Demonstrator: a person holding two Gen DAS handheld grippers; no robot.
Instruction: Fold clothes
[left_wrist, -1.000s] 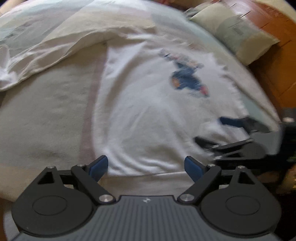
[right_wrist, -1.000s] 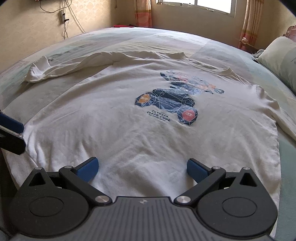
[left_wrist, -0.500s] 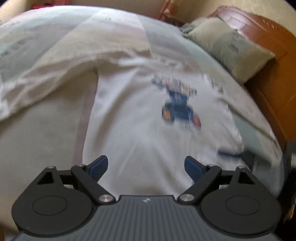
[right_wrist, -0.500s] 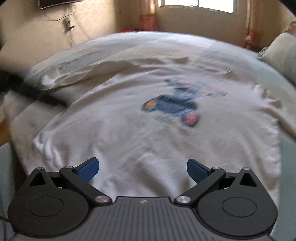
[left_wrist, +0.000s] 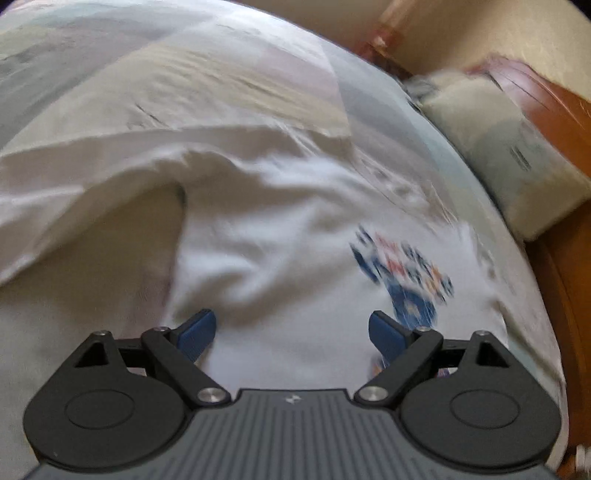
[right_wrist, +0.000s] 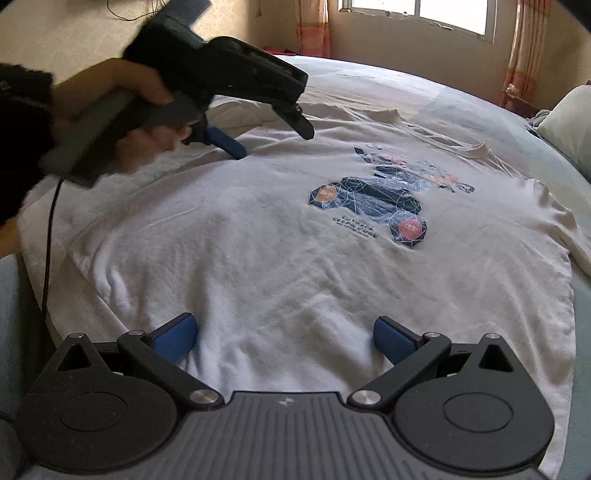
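A white T-shirt (right_wrist: 280, 258) with a blue geometric print (right_wrist: 373, 199) lies flat, front up, on the bed. My right gripper (right_wrist: 284, 332) stands open just above the shirt's near hem, nothing between its blue pads. A hand (right_wrist: 110, 96) holds my left gripper (right_wrist: 269, 140) at the upper left of the right wrist view, open, above the shirt where the left sleeve joins the body. In the blurred left wrist view the left gripper (left_wrist: 291, 325) hovers open over the shirt (left_wrist: 280, 251), with the print (left_wrist: 402, 273) to its right and the rumpled sleeve (left_wrist: 110, 192) ahead to the left.
The pale bedsheet (left_wrist: 184, 74) spreads beyond the shirt. A pillow (left_wrist: 509, 162) lies against the wooden headboard (left_wrist: 554, 110) on the right. A window (right_wrist: 417, 11) with curtains is at the far wall. A black cable (right_wrist: 48, 236) hangs from the left gripper's handle.
The left gripper has travelled from the hem up along the shirt's left side to the sleeve area, coming into the right wrist view. The right gripper has stayed at the hem, still open.
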